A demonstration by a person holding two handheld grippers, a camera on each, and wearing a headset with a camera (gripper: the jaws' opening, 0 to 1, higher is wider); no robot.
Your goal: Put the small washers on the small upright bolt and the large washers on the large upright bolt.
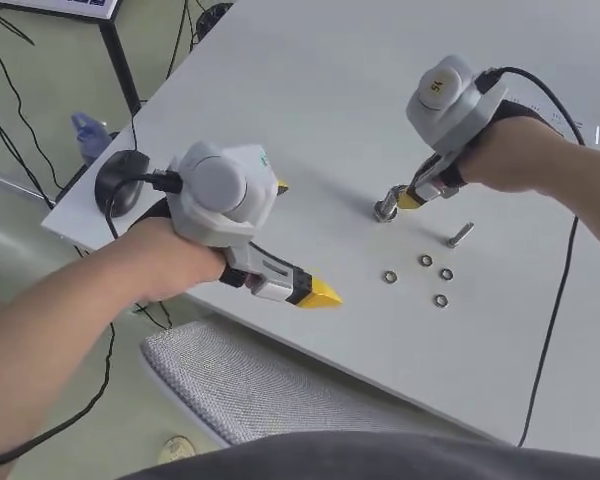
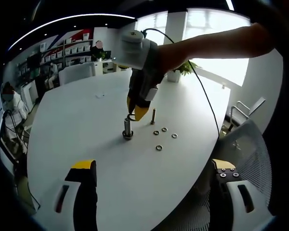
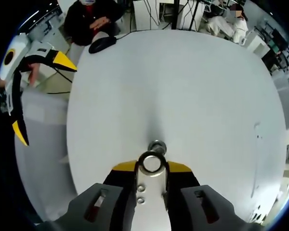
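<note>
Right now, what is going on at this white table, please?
A person holds a tool in each hand. The right tool is shut on a large silver metal washer, just over the large upright steel bolt. The left tool hangs open, apart from them. Four small silver washers lie loose on the white table near the small upright bolt, not yet placed.
</note>
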